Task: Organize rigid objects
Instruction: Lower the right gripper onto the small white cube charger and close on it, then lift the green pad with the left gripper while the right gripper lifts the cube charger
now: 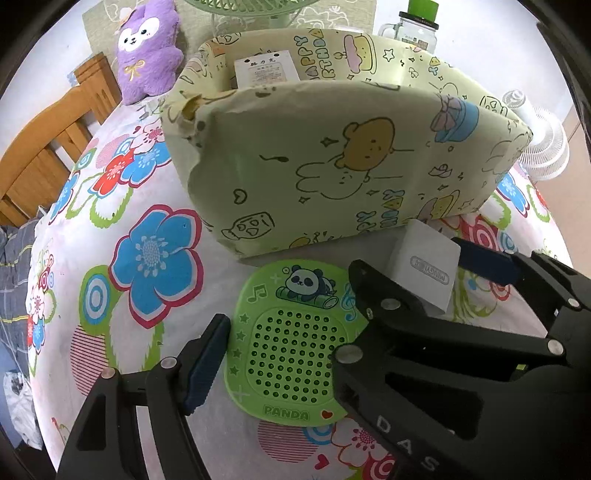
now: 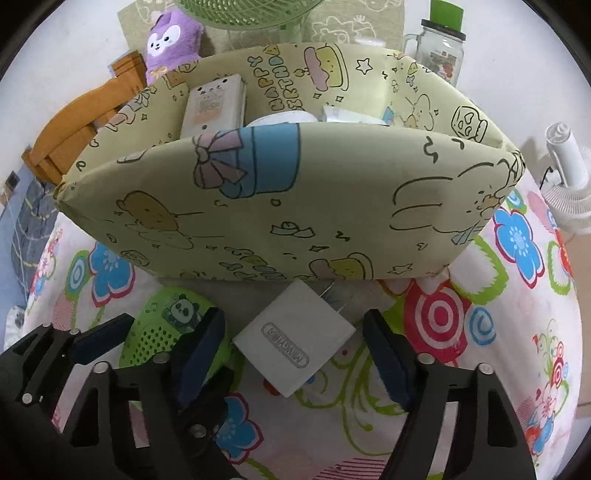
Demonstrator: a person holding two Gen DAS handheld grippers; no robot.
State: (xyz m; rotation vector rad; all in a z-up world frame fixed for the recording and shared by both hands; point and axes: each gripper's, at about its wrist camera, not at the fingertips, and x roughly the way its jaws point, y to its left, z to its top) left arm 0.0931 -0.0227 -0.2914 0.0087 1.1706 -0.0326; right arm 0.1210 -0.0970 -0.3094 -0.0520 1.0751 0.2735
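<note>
A flat green panda speaker (image 1: 291, 350) lies on the flowered tablecloth in front of a pale green cartoon-print storage box (image 1: 332, 166). My left gripper (image 1: 288, 343) straddles the speaker, open. Its left pad stands just beside the speaker's edge, and its right finger is hidden under the other gripper. To the right, a white charger plug (image 2: 295, 343) lies with its prongs toward the box (image 2: 295, 206). My right gripper (image 2: 295, 332) straddles the charger, open, with a small gap at each pad. The box holds a white packet (image 2: 214, 103) and other white items.
A purple plush toy (image 1: 147, 48) and a wooden chair (image 1: 48, 147) are at the back left. A glass jar with a green lid (image 1: 417, 29) stands behind the box, and a white fan (image 1: 543, 147) is at the right. The two grippers crowd each other in front of the box.
</note>
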